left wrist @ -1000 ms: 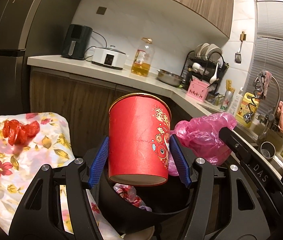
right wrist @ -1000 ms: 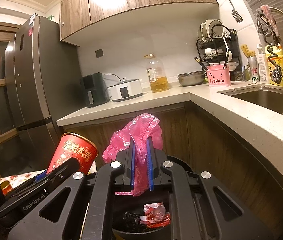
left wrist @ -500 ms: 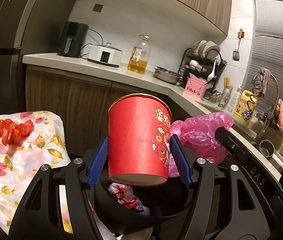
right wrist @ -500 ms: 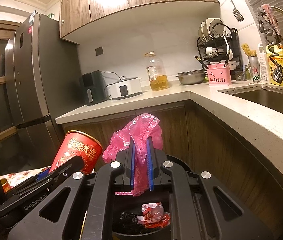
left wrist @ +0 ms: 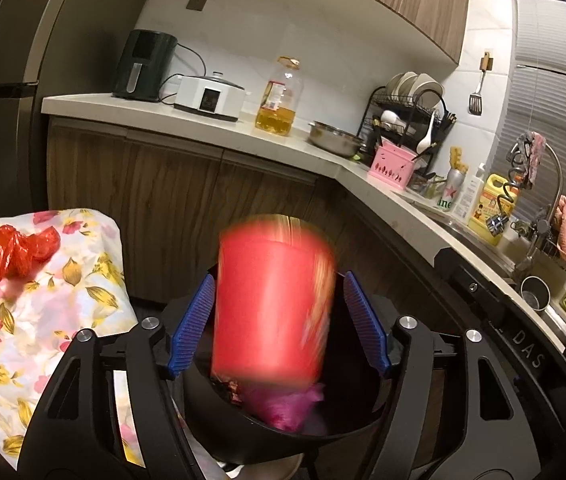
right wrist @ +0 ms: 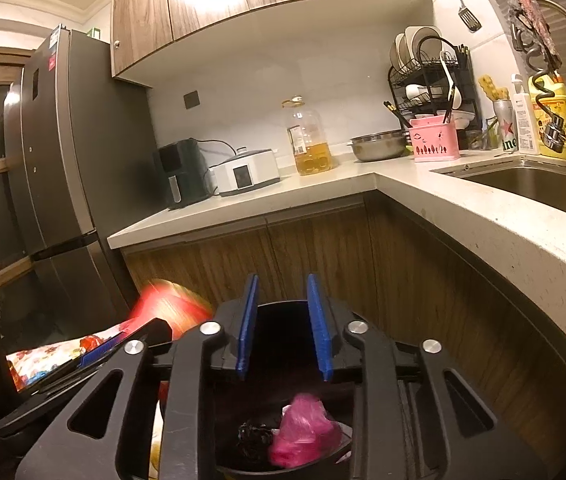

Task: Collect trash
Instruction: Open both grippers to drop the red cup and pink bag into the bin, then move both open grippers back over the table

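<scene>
A red paper cup, blurred by motion, drops between the spread blue pads of my left gripper toward the black trash bin below. The pads stand apart from the cup. The cup also shows blurred in the right wrist view. My right gripper is open and empty above the bin. A pink plastic bag lies inside the bin beside dark trash; it also shows under the cup in the left wrist view.
A floral cloth at the left carries a crumpled red bag. A wooden cabinet and L-shaped counter stand behind the bin, with a sink at the right. A fridge stands at the left.
My left gripper opened and the red cup is falling toward the bin. My right gripper opened and the pink bag dropped into the bin.
</scene>
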`<state>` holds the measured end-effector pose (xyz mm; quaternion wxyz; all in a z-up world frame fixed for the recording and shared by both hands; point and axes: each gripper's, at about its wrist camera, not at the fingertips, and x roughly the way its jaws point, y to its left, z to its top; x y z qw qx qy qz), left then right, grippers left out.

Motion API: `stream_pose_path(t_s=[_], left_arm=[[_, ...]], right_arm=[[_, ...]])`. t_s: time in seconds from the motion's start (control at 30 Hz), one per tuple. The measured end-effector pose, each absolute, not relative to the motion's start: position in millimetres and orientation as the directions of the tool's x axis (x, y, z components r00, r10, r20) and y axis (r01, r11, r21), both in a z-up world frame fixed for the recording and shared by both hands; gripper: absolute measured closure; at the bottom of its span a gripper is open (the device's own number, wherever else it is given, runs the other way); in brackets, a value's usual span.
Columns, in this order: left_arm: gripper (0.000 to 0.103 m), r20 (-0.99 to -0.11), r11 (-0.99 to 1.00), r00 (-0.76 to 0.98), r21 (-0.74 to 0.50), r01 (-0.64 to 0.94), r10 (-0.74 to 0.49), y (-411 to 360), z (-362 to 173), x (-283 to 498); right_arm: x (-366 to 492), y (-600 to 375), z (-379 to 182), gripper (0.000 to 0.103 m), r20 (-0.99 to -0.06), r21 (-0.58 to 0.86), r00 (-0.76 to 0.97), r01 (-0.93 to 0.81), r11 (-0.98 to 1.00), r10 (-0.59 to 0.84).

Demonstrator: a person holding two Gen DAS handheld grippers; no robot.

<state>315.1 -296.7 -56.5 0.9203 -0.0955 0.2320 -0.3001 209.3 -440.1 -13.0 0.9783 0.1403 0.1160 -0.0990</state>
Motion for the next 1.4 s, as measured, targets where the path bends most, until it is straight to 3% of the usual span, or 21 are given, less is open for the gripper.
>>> stream_pose_path(t_s=[0.27,0.73,1.4], left_arm=[[0.027,-0.376,0.815,0.725,-0.323,0.48,-0.576,-287.3,-59.5,313.7],[0.017,-0.364,0.895,0.828,-0.297,0.332,-0.428,-224.9,-50.4,281.3],[0.017,-0.397,0.964,0.917,-0.252,-0.089,-0.019,-28.2,-65.3,246.3]], right_arm=[[207.0,-441.5,-14.1,0.055,-0.257,0.255,0.952,0.232,0.939,-0.165],[193.1,-416.0,-17.3,0.019,-0.243,0.249,0.963,0.179,0.952,-0.117],[197.4,-306.8,-17.7,0.016,-0.235,0.223,0.97,-0.013,0.975,0.066]])
